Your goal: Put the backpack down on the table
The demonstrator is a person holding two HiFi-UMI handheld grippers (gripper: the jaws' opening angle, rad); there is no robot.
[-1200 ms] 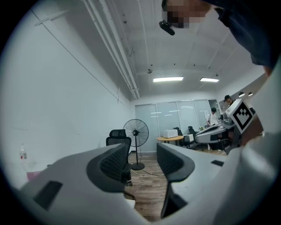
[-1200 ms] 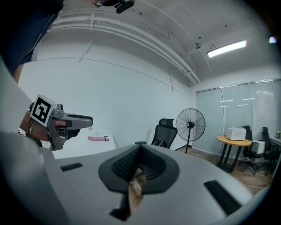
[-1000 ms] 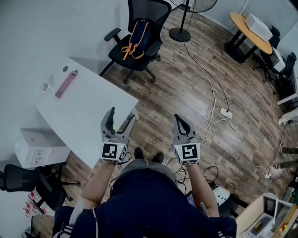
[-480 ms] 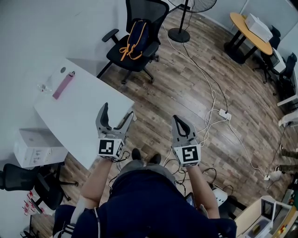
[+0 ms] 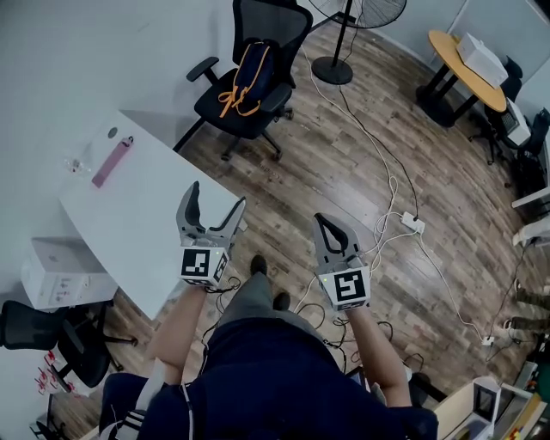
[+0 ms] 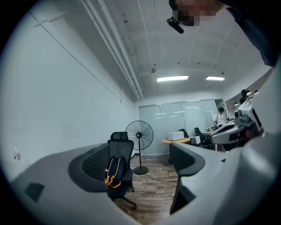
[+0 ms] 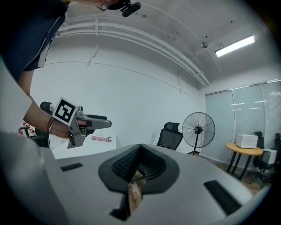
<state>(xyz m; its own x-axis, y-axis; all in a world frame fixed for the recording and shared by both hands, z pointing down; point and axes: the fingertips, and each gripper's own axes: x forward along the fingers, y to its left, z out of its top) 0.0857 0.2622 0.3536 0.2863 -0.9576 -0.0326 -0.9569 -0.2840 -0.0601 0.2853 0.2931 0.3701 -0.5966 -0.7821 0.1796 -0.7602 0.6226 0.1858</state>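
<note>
The white table point(image 5: 146, 215) stands at left. Beyond it, 1 black office chair point(image 5: 273, 21) carries the navy-and-orange backpack point(image 5: 252, 76) upright on its seat. The left gripper point(image 5: 215, 199) has just been opening and its fingers are spread wide, empty. The right gripper point(image 5: 332, 222) has its fingers pressed together, empty.

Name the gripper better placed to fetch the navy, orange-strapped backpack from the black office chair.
Left, probably: the left gripper has just opened its jaws wide, empty, with the distant navy backpack framed between them; the right gripper has its jaws together.
</note>
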